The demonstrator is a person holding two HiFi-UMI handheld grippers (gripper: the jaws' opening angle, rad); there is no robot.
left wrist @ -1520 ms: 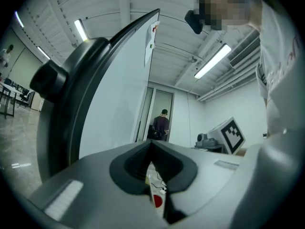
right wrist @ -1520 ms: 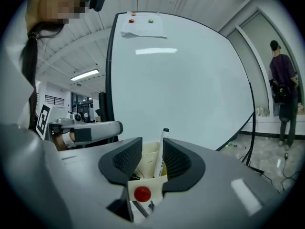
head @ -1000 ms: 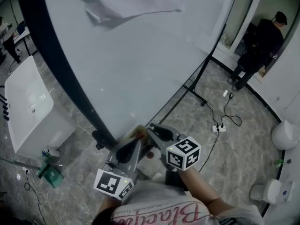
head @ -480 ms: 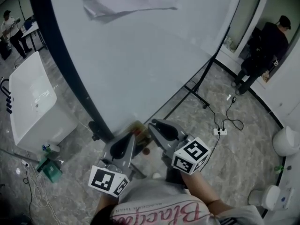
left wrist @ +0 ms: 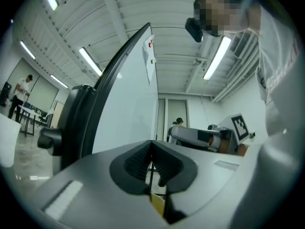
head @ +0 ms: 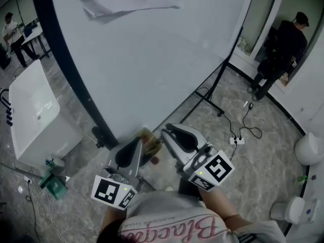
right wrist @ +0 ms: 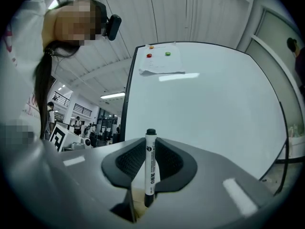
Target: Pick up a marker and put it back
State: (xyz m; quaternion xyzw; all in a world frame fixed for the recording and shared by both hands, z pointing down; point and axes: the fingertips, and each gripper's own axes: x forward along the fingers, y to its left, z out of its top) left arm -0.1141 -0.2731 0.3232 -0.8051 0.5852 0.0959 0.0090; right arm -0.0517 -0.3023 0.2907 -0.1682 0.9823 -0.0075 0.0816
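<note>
One black-capped white plastic marker (right wrist: 150,168) stands upright, clamped in my right gripper (right wrist: 150,146) before the large whiteboard (right wrist: 214,109), so I should grip steadily, jaws together on my left gripper (left wrist: 151,149).

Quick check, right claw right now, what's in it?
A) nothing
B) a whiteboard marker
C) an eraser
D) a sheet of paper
B: the right gripper view shows the right claw shut on a white, black-capped marker that stands upright between its pads.
</note>
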